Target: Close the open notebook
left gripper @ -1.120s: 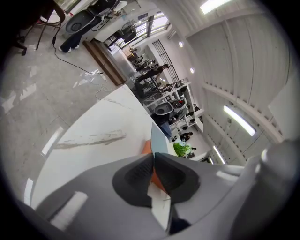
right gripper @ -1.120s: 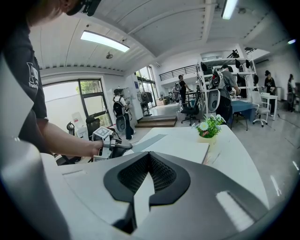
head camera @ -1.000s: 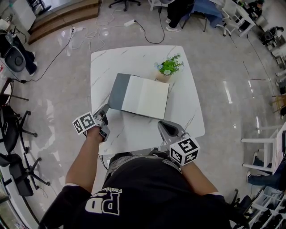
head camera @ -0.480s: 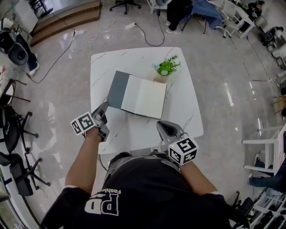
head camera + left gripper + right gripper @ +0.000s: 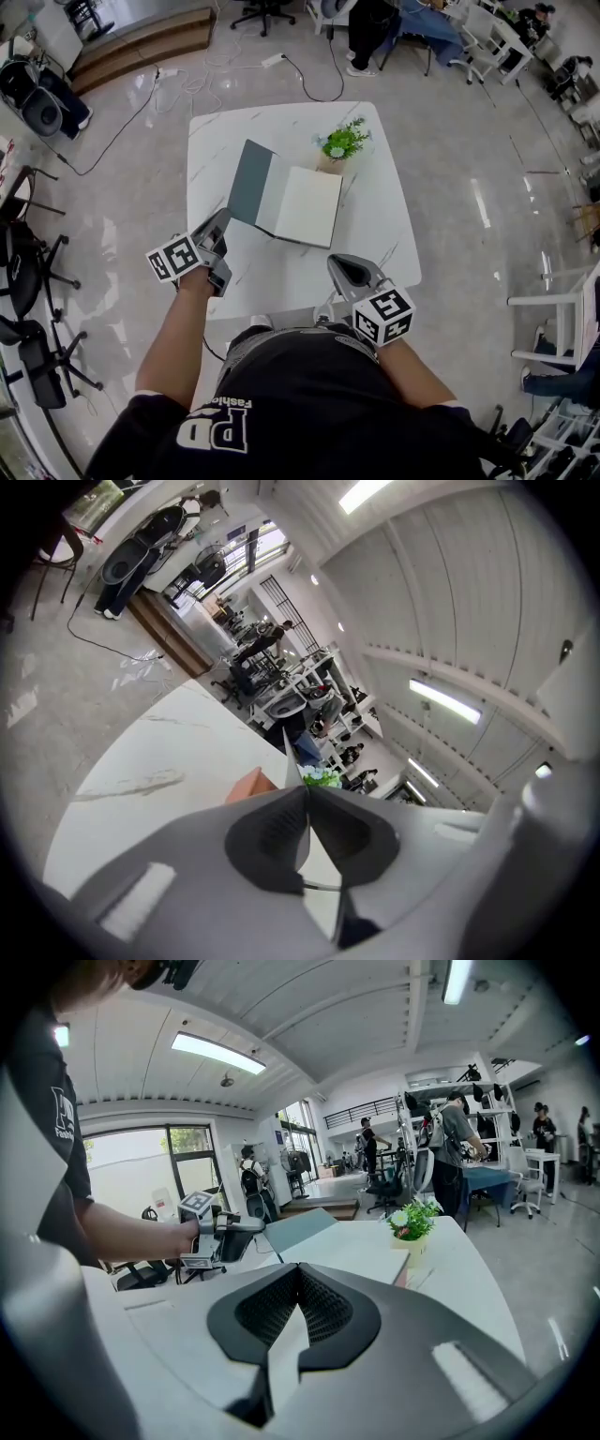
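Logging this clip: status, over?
Left claw shut on cover, near corner; right claw shut, empty. Notebook open, cover tilted up. Plant by far corner, likely clear.

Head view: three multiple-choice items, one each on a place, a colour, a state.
1. The potted plant stands: A) beside the notebook's far right corner; B) on the floor; C) on a chair.
2. The notebook's cover is: A) red; B) grey; C) yellow.
3. The right gripper's jaws are: A) together, empty; B) clamped on the notebook; C) wide apart.
Answers: 1 A, it sits by that corner; 2 B, the raised left cover is grey; 3 A, its own view shows the tips meeting.
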Tool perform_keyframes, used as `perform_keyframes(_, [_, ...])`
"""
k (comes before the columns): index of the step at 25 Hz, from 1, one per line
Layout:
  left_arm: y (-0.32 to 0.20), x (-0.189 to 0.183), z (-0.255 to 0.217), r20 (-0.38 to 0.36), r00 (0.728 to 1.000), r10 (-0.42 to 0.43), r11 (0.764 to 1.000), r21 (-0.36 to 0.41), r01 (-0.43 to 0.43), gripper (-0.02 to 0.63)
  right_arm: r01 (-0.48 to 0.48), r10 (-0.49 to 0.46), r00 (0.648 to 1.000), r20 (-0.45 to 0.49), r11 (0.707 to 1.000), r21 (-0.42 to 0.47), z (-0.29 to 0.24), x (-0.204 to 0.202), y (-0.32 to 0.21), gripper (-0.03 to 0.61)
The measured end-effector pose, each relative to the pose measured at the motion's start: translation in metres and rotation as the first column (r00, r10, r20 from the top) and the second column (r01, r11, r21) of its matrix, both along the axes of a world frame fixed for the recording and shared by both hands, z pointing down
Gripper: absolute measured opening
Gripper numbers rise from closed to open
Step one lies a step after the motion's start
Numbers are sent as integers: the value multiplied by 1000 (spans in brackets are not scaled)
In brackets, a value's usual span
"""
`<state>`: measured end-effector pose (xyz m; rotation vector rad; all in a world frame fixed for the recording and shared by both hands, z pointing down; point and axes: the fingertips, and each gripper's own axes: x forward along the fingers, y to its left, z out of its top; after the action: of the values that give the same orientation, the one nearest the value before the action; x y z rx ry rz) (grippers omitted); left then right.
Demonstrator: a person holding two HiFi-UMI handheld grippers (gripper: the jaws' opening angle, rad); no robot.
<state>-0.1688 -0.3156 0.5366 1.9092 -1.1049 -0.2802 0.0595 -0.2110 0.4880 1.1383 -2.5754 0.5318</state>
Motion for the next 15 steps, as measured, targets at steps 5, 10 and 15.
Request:
perform_keyframes(5, [6, 19, -12, 12, 1000, 9, 1000, 20, -9, 67, 11, -11, 1000, -1, 1000, 6, -2, 11, 5, 0])
perform_keyframes(10, [12, 37, -23, 19, 1000, 22, 999, 39, -22, 67, 21, -21, 1000, -4, 1000, 8, -2, 16, 8, 0])
perform_keyframes(15, [12, 56, -30, 43, 998, 50, 997, 62, -53, 67, 17, -17, 1000, -3, 1000, 14, -3, 25, 5, 0])
